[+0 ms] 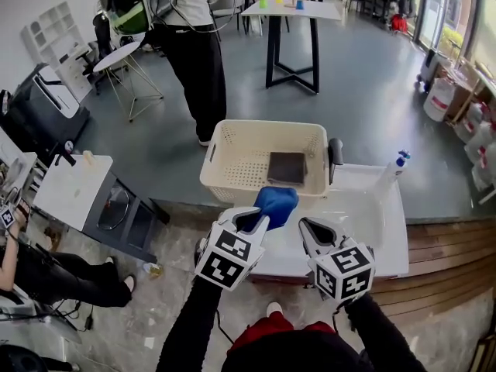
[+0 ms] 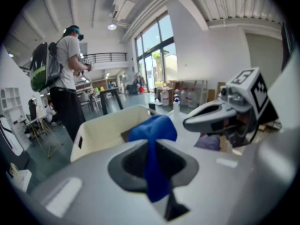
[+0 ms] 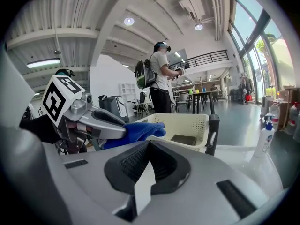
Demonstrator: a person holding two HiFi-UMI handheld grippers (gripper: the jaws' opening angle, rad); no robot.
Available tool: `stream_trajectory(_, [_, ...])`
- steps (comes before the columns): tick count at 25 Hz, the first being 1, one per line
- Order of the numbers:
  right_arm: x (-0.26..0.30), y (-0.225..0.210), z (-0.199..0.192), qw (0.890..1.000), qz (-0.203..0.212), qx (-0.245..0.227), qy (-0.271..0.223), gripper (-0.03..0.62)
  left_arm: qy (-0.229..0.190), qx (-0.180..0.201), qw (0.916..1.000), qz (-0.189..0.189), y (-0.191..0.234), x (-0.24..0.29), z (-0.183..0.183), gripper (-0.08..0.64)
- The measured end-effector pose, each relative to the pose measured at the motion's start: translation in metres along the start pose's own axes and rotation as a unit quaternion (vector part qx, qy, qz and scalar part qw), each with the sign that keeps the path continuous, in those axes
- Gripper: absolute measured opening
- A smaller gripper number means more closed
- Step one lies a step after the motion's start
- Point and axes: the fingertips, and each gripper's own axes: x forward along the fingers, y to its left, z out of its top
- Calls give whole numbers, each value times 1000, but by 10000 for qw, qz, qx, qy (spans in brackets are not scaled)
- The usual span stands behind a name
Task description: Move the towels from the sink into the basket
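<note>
My left gripper (image 1: 258, 222) is shut on a blue towel (image 1: 275, 204), which it holds up over the near edge of the white sink (image 1: 372, 208), just short of the cream basket (image 1: 232, 169). In the left gripper view the blue towel (image 2: 152, 135) bunches up out of the closed jaws, with the basket (image 2: 101, 135) behind it. A dark grey towel (image 1: 287, 167) lies folded inside the basket. My right gripper (image 1: 314, 235) hangs beside the left one, shut with nothing in it. The right gripper view shows the left gripper (image 3: 101, 125) and the blue towel (image 3: 140, 130) at its left.
A black faucet (image 1: 335, 155) stands between the basket and the sink. A spray bottle (image 1: 395, 169) stands at the sink's far right corner. A wooden counter (image 1: 449, 246) runs to the right. A person (image 1: 194, 53) stands behind the basket, with a dark-legged table (image 1: 291, 22) beyond.
</note>
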Motion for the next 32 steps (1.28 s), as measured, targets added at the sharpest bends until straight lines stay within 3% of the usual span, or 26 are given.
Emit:
stream_trajectory(15, [15,-18,64,9972,-460,-371,-468,8,-652,605,9955,323,42,-8,70,54])
stream_trajectory(24, [10,-37,82,9951,-655,-507,-542,8,-930,1010,9896,438,48,-4,112,54])
stream_trajectory(32, [12,-53,94,9950,-753,-412,-519,8,-961,1054,9889,427,57,11,129,54])
